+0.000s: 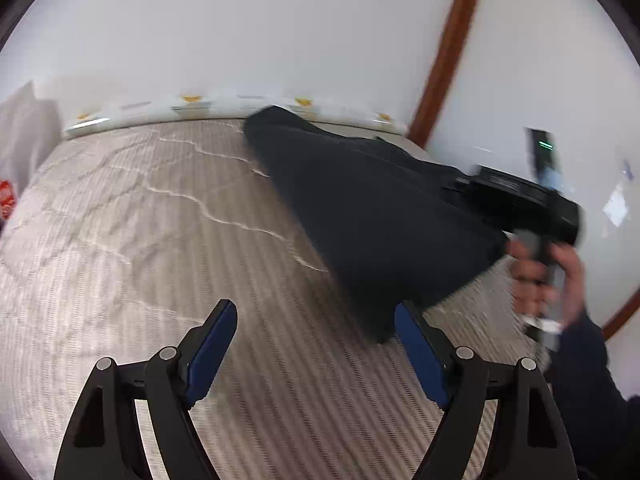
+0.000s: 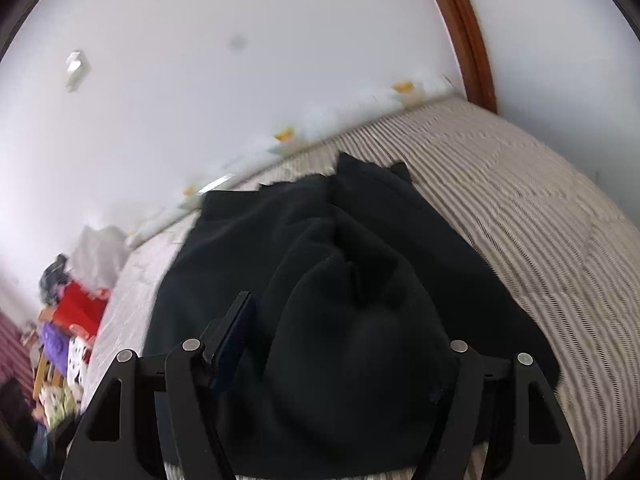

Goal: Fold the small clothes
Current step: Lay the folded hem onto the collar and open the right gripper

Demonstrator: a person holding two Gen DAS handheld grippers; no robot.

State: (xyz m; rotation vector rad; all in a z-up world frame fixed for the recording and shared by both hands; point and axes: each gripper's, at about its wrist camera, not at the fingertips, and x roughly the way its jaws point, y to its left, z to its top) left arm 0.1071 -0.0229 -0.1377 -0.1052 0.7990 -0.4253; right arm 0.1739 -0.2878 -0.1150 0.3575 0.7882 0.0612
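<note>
A dark navy garment (image 1: 360,208) lies on the striped bed cover (image 1: 160,220), one end lifted toward the right. My left gripper (image 1: 316,344) is open and empty, low over the cover, its right finger near the garment's near corner. In the right wrist view the garment (image 2: 320,280) is bunched and draped between and over my right gripper's fingers (image 2: 236,332); the jaws stand wide apart and the right finger is hidden under cloth. The right gripper body (image 1: 528,204) and the hand holding it show in the left wrist view.
A white wall and a brown wooden frame (image 1: 444,60) stand behind the bed. A white patterned edge (image 1: 224,108) runs along the bed's far side. A pile of colourful clothes and a red item (image 2: 76,312) sits left of the bed.
</note>
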